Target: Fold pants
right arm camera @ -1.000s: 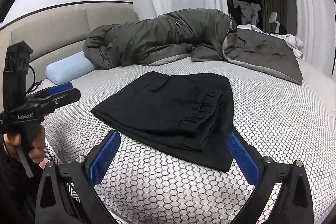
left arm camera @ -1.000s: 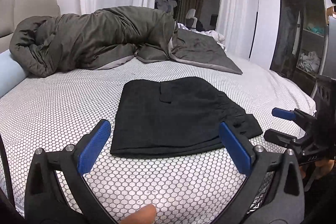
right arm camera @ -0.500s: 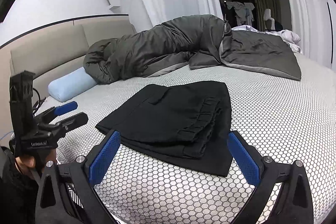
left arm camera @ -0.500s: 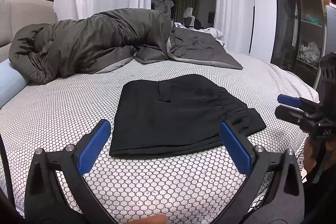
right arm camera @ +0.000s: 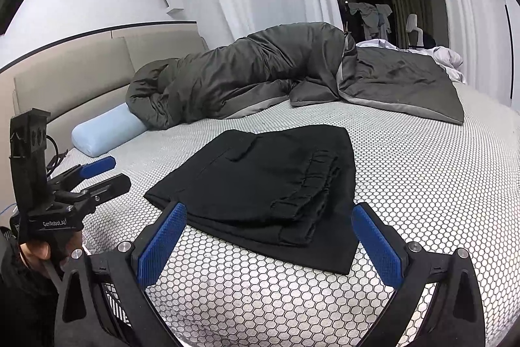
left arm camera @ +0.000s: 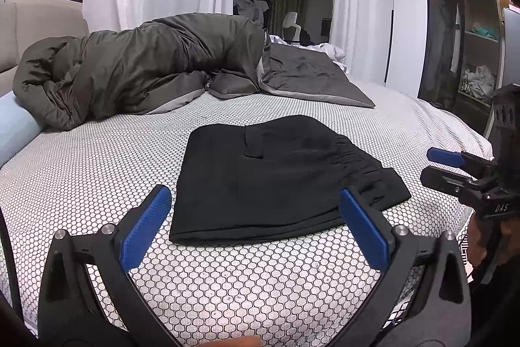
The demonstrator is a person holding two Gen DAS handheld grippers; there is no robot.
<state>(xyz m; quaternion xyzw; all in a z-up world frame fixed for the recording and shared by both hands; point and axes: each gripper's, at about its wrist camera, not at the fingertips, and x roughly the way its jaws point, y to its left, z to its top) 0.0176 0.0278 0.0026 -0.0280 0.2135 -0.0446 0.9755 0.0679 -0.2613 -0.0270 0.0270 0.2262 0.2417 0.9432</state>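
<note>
Left wrist view: the left hand-held gripper (left arm camera: pixel 255 233) hangs wide open and empty, just short of the black pants (left arm camera: pixel 276 178), which sit folded flat on the bed (left arm camera: pixel 97 158). Right wrist view: the right hand-held gripper (right arm camera: pixel 269 244) is spread open too, holding nothing, with a rumpled dark duvet (right arm camera: pixel 260 73) and a blue pillow (right arm camera: pixel 107 130) behind.

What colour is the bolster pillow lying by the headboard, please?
Pale blue; the bolster pillow shows best in the right wrist view.
</note>
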